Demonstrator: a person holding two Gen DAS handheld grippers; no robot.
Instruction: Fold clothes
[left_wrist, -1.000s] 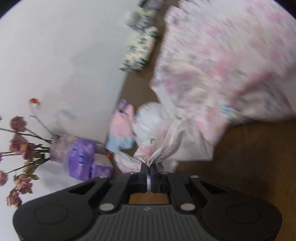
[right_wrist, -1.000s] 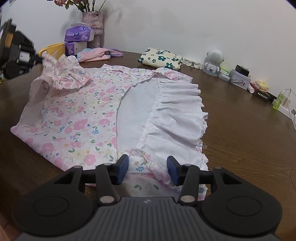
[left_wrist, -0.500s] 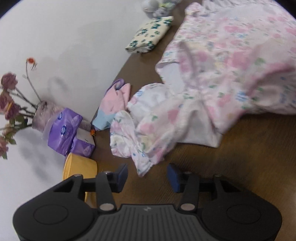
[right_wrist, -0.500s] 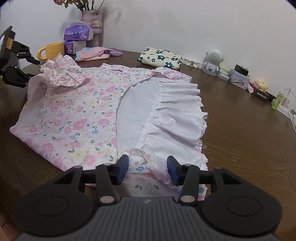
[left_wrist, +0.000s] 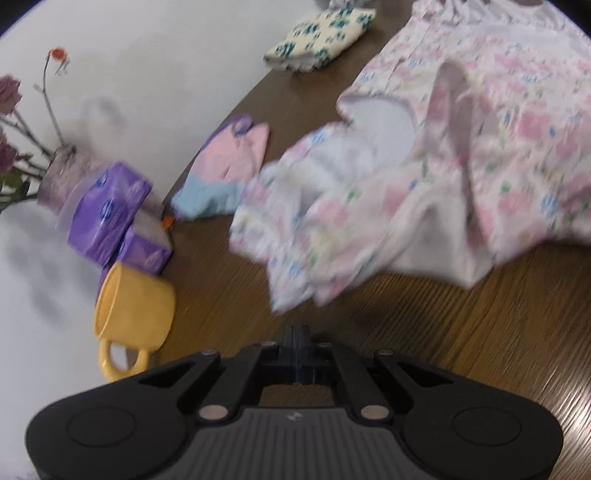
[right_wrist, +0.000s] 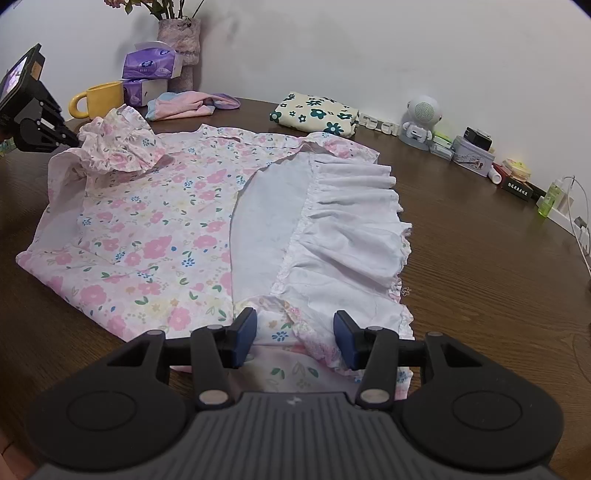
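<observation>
The left gripper (left_wrist: 298, 334), bottom centre, tilts down over the table (left_wrist: 461, 332), jaws together and empty. The dress (right_wrist: 155, 236) fills mid-frame; the right gripper (right_wrist: 294, 338) gapes above its hem, gripping nothing.

left gripper (left_wrist: 298, 332) has its jaws closed together and empty; right gripper (right_wrist: 294, 341) has jaws parted.

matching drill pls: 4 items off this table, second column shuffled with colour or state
1. mug
2. tissue pack
3. left gripper
4. floral dress

A. purple
B. fingers shut, nothing between them
C. yellow
D. spread on the table, one side folded over showing its white inside

Pairs: 1-C, 2-A, 3-B, 4-D
</observation>
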